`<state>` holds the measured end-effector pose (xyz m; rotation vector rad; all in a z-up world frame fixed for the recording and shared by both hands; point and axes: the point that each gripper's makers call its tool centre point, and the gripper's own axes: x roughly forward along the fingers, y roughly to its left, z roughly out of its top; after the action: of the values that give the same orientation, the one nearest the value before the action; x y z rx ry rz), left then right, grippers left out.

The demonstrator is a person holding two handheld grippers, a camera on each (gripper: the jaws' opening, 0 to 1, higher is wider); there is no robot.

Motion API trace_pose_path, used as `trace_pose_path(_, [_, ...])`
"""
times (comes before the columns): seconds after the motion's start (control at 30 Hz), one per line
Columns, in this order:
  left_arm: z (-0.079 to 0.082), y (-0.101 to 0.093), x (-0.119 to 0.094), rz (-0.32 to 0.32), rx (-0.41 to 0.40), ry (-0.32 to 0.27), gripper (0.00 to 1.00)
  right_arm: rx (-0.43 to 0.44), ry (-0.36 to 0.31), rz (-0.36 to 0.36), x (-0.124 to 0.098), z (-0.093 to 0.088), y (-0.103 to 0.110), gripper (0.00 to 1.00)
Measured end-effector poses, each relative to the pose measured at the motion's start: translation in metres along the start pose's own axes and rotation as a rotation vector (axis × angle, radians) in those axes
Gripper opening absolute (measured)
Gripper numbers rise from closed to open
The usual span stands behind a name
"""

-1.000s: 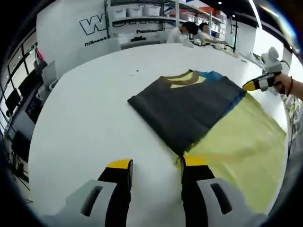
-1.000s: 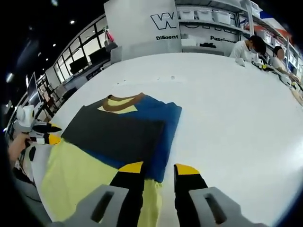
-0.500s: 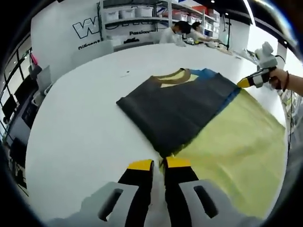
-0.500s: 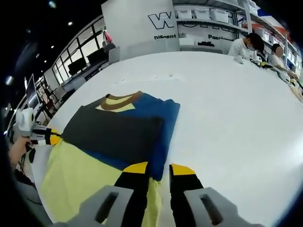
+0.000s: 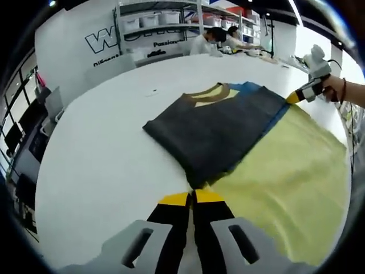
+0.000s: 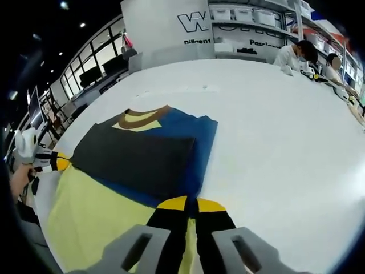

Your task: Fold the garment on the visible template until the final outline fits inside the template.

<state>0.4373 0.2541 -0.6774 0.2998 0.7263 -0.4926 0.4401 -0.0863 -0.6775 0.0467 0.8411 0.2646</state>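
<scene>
Pinching the shirt (image 5: 219,128) hem, left gripper (image 5: 192,198) and right gripper (image 6: 191,204) sit closed on its corners; uneven lifting risks skewing the fold off the template (image 5: 291,177).

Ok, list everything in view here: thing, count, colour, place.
garment: one, dark grey, blue and yellow with a brown collar, partly folded on the table
table: one, white, under the garment
shelves: one rack, white, holding bins, behind the table
people: two, seated at the table's far edge
left gripper: one, black with yellow tips, jaws closed at the garment's near corner
right gripper: one, same colours, jaws closed at the blue edge
hand: one, holding the right gripper
</scene>
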Motion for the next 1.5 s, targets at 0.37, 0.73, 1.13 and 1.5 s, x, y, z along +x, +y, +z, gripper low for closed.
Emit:
trace_pose_path(0.37, [0.002,0.003,-0.002,0.043,0.117,0.006,0.04,0.013,0.003,-0.004,-0.001,-0.001,-0.002,0.0])
trace_pose_path(0.73, [0.0,0.006,-0.004,0.054,-0.041,-0.01,0.04,0.005,0.014,-0.01,-0.001,-0.003,-0.002,0.0])
trace_pose_path(1.13, [0.013,0.003,-0.011,0.04,-0.09,-0.034,0.29,0.058,-0.055,0.051,-0.012,0.009,0.009,0.18])
trace_pose_path(1.5, [0.02,-0.004,-0.028,0.014,-0.103,-0.074,0.64,-0.006,-0.066,0.083,-0.026,0.011,0.023,0.41])
